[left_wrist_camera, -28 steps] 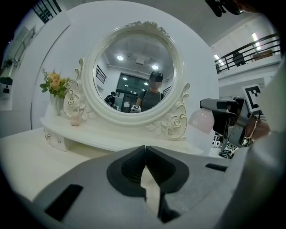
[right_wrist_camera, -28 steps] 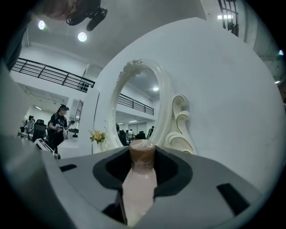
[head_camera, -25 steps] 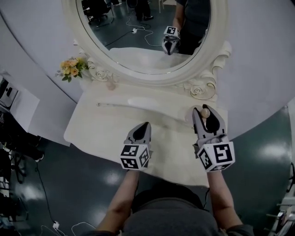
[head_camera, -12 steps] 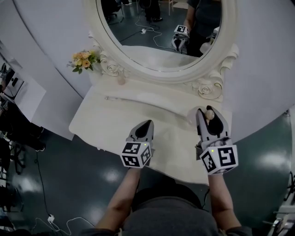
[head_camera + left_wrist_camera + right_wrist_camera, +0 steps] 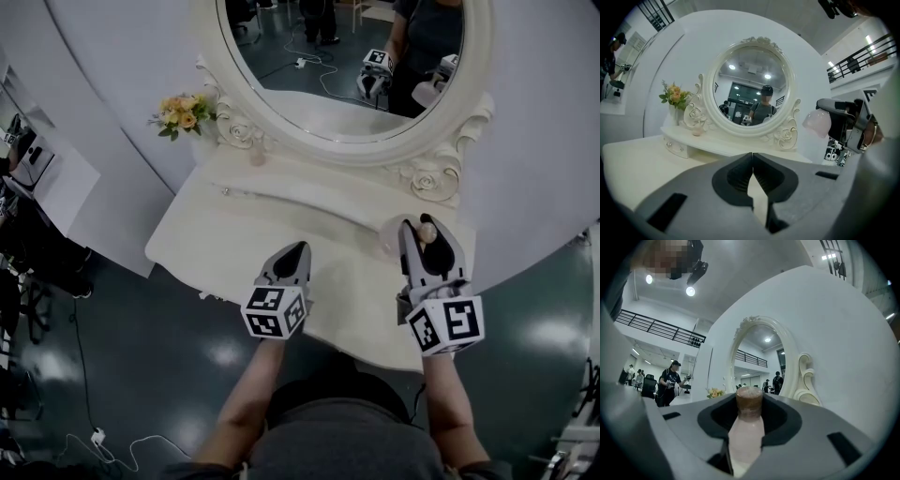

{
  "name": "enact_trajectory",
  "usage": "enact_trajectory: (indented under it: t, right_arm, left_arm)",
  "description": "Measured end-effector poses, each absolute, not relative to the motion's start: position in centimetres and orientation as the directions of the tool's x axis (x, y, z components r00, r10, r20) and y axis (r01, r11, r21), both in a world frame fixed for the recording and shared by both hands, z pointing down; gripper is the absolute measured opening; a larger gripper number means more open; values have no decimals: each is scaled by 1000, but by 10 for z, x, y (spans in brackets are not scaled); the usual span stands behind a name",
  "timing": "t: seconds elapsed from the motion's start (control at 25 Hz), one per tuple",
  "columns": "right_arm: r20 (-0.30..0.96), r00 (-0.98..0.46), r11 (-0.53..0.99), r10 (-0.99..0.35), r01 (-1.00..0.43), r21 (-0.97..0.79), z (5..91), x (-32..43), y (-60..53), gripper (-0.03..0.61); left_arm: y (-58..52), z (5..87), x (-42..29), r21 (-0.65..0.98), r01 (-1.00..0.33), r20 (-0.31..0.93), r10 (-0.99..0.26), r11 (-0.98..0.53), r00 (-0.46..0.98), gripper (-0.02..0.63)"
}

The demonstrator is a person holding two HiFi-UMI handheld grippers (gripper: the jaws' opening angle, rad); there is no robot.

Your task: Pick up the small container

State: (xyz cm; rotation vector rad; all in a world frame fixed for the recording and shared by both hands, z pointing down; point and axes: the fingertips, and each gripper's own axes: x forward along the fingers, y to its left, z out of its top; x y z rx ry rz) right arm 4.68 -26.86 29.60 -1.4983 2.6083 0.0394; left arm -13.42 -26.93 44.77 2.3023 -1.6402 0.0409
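Flowers: small bouquet of orange and yellow flowers (image 5: 183,112) at the far left end of the raised shelf, just beside the mirror frame.
Pinkish object: small, kind not clear (image 5: 256,157); on the same shelf, between the flowers and the frame's lower curve.
Dressing table: cream top (image 5: 216,234), bare in the middle; low drawer with round knobs (image 5: 675,147) under the shelf at the back left.
Mirror: oval, in a cream carved frame with rose ornaments (image 5: 427,178); upright at the back of the table; the glass (image 5: 319,56) reflects both grippers and the person's torso.
Left gripper: (image 5: 296,251) over the front middle of the table, pointing toward the mirror; its marker cube (image 5: 274,312) faces the head camera; in its own view the jaws are closed tip to tip (image 5: 752,158) with nothing between them.
Right gripper: (image 5: 426,228) over the back right corner of the table, near the right rose ornament; jaws part-way apart and clamped on the small container.
Small container: pale pink bottle with a brown rounded cap (image 5: 749,401); upright between the right gripper's jaws, cap standing above the tips, body pressed on both sides; in the left gripper view it (image 5: 817,123) shows against the wall, above the table top and apparently clear of it.
Floor: dark, glossy (image 5: 141,356); cables lie at the lower left (image 5: 112,450).
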Motion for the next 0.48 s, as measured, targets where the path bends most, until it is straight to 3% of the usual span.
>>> enact_trajectory:
  t: [0.48]
  right_arm:
    - [-142,-526,536,-839,-843,-47,292,37,-262,141]
  left_arm:
    - [-260,444,-149,224,-942,197,-935,-251,296,6]
